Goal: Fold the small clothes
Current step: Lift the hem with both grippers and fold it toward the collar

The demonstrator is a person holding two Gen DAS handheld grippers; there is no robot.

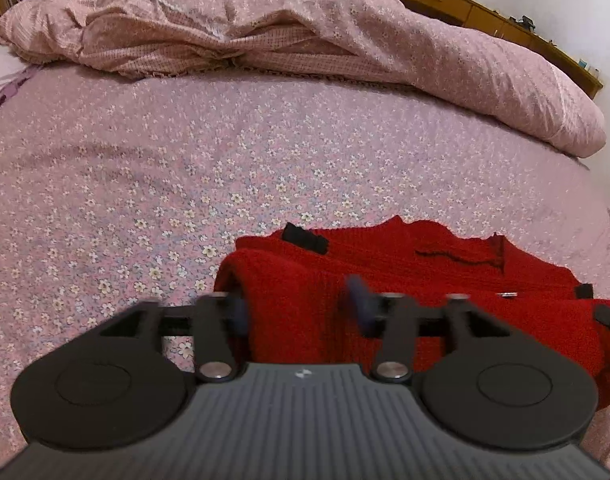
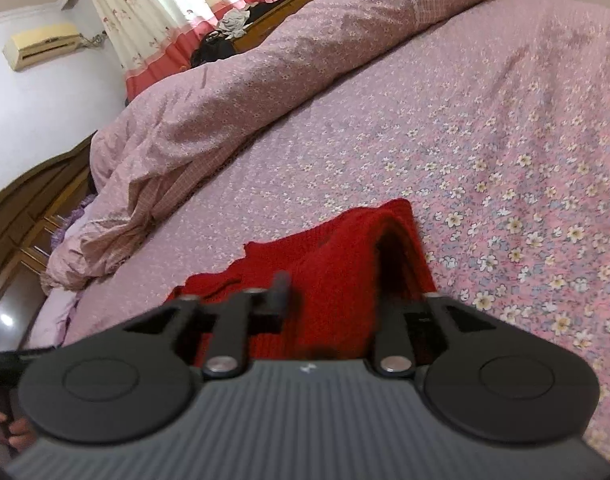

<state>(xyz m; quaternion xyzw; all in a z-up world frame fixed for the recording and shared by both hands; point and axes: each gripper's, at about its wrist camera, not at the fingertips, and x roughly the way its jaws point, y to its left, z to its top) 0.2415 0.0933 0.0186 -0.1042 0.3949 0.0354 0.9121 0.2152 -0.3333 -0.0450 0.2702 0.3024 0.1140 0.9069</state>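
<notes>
1. Left gripper [image 1: 301,308]: I have it angled down over the near left end of the red knit garment [image 1: 405,276]. Its jaws stand apart with a fold of the knit between them; the pads are blurred, so I cannot tell whether they press it.
2. Right gripper [image 2: 345,300]: tilted down over the garment's other end [image 2: 345,248]. Its jaws are partly open with knit between them; the right finger is hidden behind the raised fold.
3. Garment: lies folded on the floral bedsheet [image 1: 165,168], near the bed's edge.
4. Left view only: black tabs on the knit [image 1: 305,238].
5. Right view only: curtains [image 2: 165,8], wall air conditioner [image 2: 41,44].
6. Both views: rumpled pink duvet [image 1: 265,32].
</notes>
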